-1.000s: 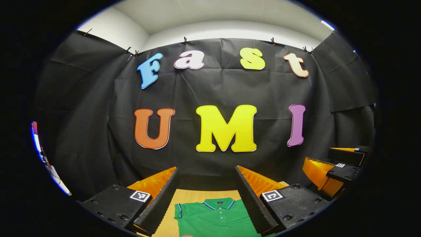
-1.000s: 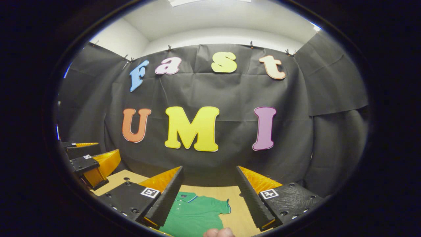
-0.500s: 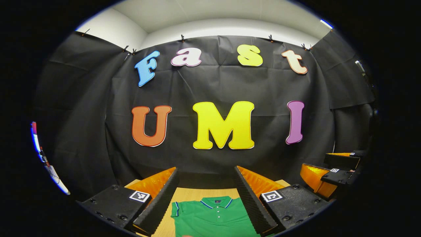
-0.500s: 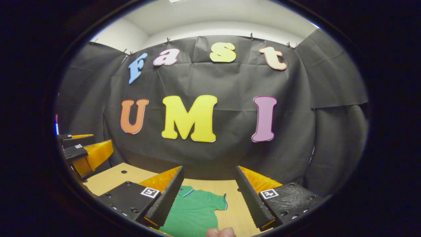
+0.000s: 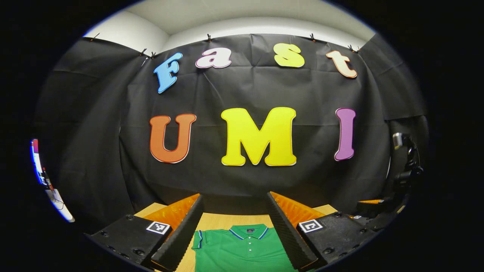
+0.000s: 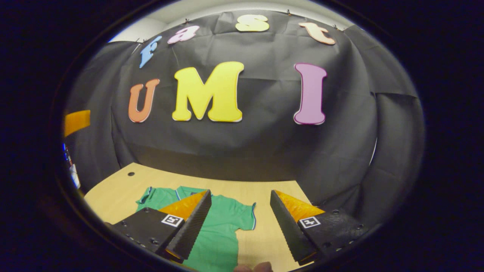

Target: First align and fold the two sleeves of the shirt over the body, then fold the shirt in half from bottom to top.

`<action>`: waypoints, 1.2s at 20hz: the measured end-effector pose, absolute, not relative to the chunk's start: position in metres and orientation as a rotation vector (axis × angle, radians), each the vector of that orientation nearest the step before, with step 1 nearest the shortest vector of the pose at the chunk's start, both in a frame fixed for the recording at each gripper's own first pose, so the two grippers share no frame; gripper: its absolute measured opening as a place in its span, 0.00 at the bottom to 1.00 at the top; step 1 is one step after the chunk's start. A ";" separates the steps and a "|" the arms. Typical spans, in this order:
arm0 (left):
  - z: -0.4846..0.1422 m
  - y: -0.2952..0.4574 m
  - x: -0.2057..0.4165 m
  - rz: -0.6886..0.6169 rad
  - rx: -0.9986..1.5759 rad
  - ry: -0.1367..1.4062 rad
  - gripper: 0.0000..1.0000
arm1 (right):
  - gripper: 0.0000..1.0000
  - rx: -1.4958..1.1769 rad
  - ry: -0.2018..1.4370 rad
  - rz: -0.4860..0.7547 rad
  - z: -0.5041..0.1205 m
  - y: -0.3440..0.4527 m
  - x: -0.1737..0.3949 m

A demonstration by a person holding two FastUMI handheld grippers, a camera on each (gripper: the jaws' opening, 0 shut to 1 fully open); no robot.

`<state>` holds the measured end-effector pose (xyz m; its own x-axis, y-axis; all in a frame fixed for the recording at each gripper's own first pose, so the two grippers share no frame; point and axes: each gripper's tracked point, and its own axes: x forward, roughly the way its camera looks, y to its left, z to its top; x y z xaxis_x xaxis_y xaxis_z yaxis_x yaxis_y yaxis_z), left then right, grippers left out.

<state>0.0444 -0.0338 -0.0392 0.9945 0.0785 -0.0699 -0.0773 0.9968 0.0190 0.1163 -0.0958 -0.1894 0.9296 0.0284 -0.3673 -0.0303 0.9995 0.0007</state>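
A green polo shirt (image 6: 223,226) lies flat on the wooden table (image 6: 121,185), collar toward the back wall, both short sleeves spread out. My right gripper (image 6: 239,194) hovers open above the shirt's right sleeve (image 6: 244,217), with nothing between its fingers. In the left gripper view the shirt (image 5: 242,251) lies collar up between the fingers of my left gripper (image 5: 234,196), which is open and above it. The right gripper (image 5: 372,209) shows low at the right edge of that view.
The black cloth wall closes the back and sides of the table. A small hole (image 6: 131,174) marks the table's far left. A fingertip of the holding hand (image 6: 253,267) shows at the bottom edge. A dark stand (image 5: 406,162) rises at the right.
The right gripper view has tipped down toward the table, so more of the shirt and both sleeves show. In the left gripper view the right gripper has sunk lower at the right edge.
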 end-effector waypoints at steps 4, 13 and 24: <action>-0.044 -0.039 0.061 0.107 0.029 0.069 1.00 | 0.98 -0.005 0.496 0.026 -0.259 -0.118 0.160; -0.068 -0.039 0.087 0.178 0.027 0.137 1.00 | 0.95 -0.016 0.713 0.093 -0.399 -0.127 0.222; -0.086 -0.011 0.085 0.226 0.036 0.182 1.00 | 0.62 0.052 0.834 0.101 -0.453 -0.121 0.248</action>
<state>0.0854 -0.0105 -0.0863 0.9581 0.2264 -0.1757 -0.2198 0.9739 0.0563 0.2484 -0.1206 -0.4528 0.6678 0.1093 -0.7363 -0.0688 0.9940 0.0852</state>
